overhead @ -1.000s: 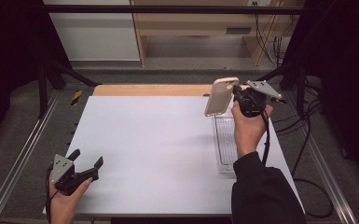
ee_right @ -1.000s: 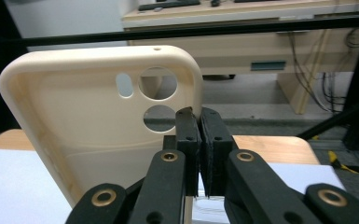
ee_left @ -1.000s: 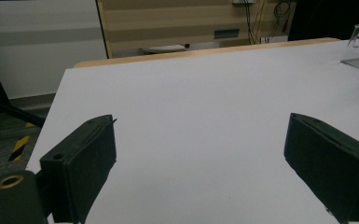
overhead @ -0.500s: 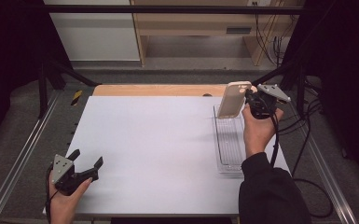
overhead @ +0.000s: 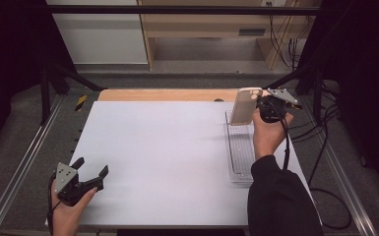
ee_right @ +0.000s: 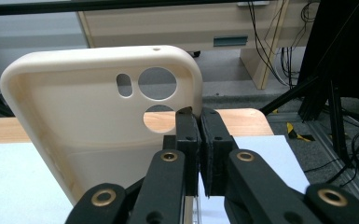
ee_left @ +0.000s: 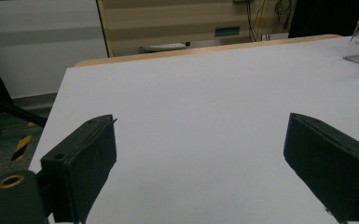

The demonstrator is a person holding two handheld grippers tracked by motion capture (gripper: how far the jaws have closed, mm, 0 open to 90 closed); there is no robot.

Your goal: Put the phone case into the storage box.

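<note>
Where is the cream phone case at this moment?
In the high view, the phone case is at the far right, held in the right gripper above the far end of the clear tray.

The left gripper is black, with broad flat-faced jaws, brass-ringed screw holes and a grey three-cornered plate on top. The right gripper matches it and trails a black cable. The right arm wears a black sleeve.

Right claw clamped on cream phone case edge.
</note>
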